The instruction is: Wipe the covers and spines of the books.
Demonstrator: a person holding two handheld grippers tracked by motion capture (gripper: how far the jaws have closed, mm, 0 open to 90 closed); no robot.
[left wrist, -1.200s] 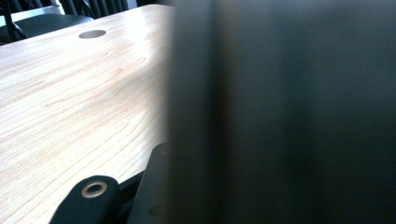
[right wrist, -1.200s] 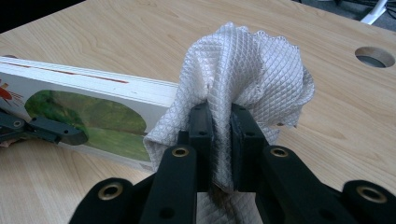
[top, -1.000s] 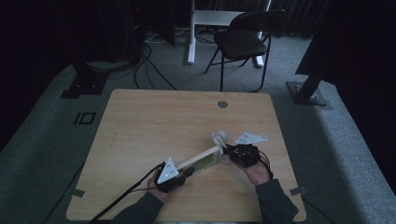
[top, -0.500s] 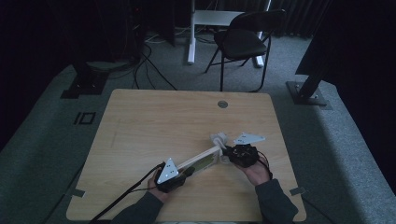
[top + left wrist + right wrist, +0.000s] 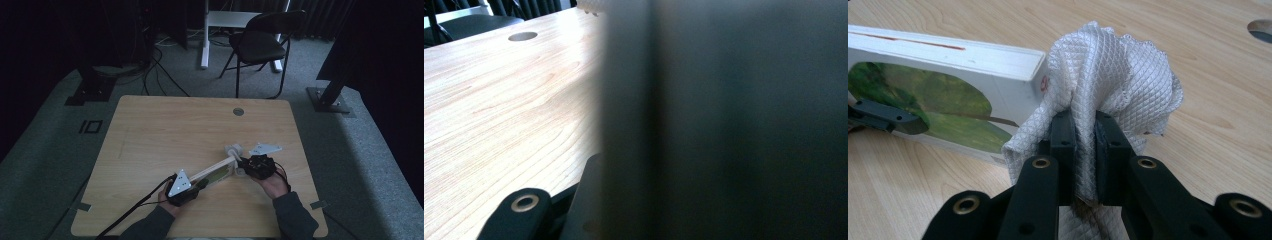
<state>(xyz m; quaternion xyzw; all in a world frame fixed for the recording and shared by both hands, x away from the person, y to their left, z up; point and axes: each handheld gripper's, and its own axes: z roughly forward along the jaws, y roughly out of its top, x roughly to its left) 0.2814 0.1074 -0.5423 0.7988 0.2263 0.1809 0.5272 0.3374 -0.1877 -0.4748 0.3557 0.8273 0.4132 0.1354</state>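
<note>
In the high view, your left gripper sits low and left of centre in the frame, clamped on the near end of a long white board that runs diagonally up and to the right across the light wooden worktop. Your right gripper sits at the board's far end, right of centre, with the grey three-cornered plate just above it.

In the right gripper view, your gripper is clenched on a fold of white, diamond-textured cloth, the two black jaws pinching it at lower centre of the frame. The cloth bunches up above the jaws and presses against the end of the board, which lies at upper left and shows a white edge and a green printed face. The tip of your left gripper is at the far left edge, closed on the board's face.

In the left gripper view, a dark blurred surface, the board held very close to the lens, covers the right half of the frame; the worktop lies to the left, with a round hole near the upper left.
</note>
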